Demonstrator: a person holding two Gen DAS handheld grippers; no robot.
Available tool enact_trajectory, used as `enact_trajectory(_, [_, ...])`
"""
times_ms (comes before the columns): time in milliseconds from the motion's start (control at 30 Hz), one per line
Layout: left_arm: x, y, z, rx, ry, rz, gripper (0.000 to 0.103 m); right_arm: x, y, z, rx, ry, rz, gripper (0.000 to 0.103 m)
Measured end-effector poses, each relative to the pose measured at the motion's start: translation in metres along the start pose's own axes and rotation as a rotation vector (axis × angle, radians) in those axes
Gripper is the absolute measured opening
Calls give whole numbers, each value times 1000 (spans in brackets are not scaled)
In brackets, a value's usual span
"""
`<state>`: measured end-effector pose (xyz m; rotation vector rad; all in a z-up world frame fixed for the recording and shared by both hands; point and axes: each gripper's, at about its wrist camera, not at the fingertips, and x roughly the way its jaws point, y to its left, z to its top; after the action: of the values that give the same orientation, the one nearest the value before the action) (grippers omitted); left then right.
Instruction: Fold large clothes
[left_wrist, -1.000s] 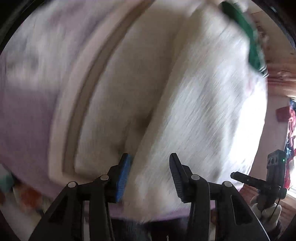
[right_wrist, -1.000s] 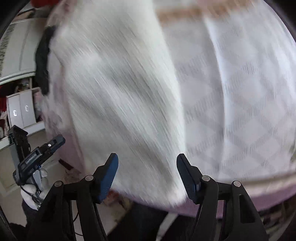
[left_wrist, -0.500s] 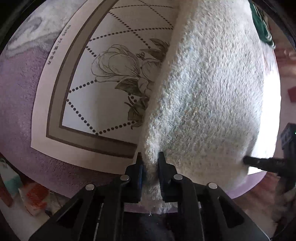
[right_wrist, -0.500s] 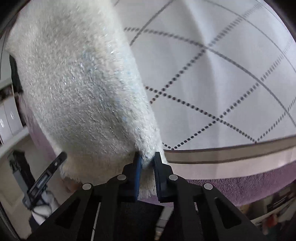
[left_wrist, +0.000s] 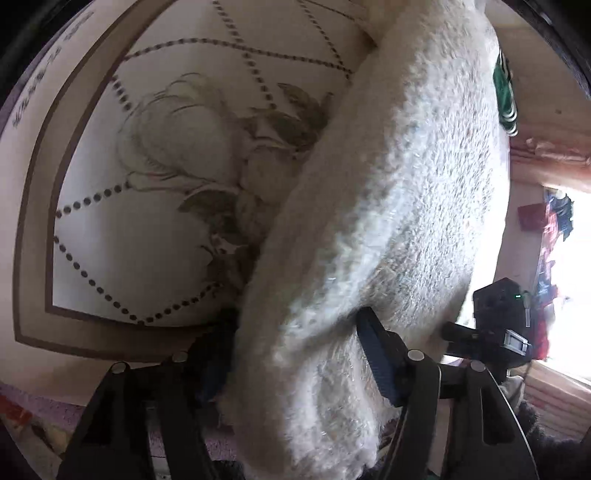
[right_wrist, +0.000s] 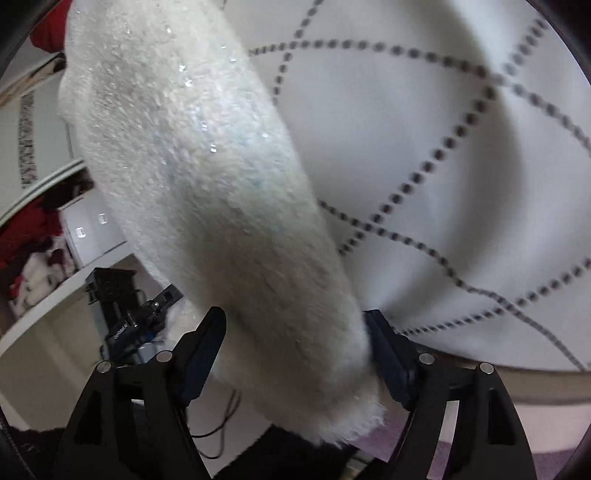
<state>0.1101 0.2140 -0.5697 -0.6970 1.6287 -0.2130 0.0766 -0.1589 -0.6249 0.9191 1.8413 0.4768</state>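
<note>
1. Across the patterned bed cover (left_wrist: 155, 229) lies the white fluffy garment (left_wrist: 388, 221), a thick folded band running from the near edge away toward the far side.
2. Left gripper (left_wrist: 295, 354): jaws opening, the garment's near end between them, pads no longer pinching – released.
3. Right gripper (right_wrist: 295, 339): jaws opening too, the band's other near corner (right_wrist: 325, 387) between the pads, not squeezed.
4. Risk: the near end overhangs the bed edge – its weight could drag the fold off or open it once both grips are gone.
5. Risk: fuzzy pile may snag on a pad as a gripper withdraws, pulling the layers askew.
6. Risk: uneven release would probably twist the band.
</note>
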Motion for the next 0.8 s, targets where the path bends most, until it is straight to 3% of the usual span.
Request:
enact_trajectory(33, [-2, -6, 4, 32, -9, 11, 63, -3, -2, 0, -4, -3, 26, 80])
enact_trajectory(100, [6, -14, -2, 51, -25, 27, 63, 48, 28, 7, -3, -13, 46, 79])
enact_trajectory(167, [13, -29, 0, 56, -49, 51, 52, 62, 42, 7, -10, -19, 60, 73])
enact_trajectory(233, [11, -51, -6, 71, -68, 56, 23, 94, 61, 5, -14, -23, 57, 35])
enact_trajectory(300, [16, -66, -1, 79, -65, 80, 17, 122, 78, 2, 10, -25, 109, 27])
enact_trajectory(400, [-6, -81, -1, 107, -50, 86, 15, 133, 90, -7, 24, -18, 153, 24])
enact_trajectory(533, [-44, -92, -21, 98, 17, 59, 13, 108, 94, -48, 92, 41, 229, 22])
enact_trajectory(633, [-75, -92, -55, -37, 139, 16, 12, 90, 91, -103, 198, 122, 265, 22])
enact_trajectory(700, [-91, -85, -55, -168, 203, -7, 12, 68, 78, -145, 321, 196, 310, 22])
enact_trajectory(800, [-109, -93, -38, -263, 191, -38, 12, 53, 73, -177, 523, 232, 470, 22])
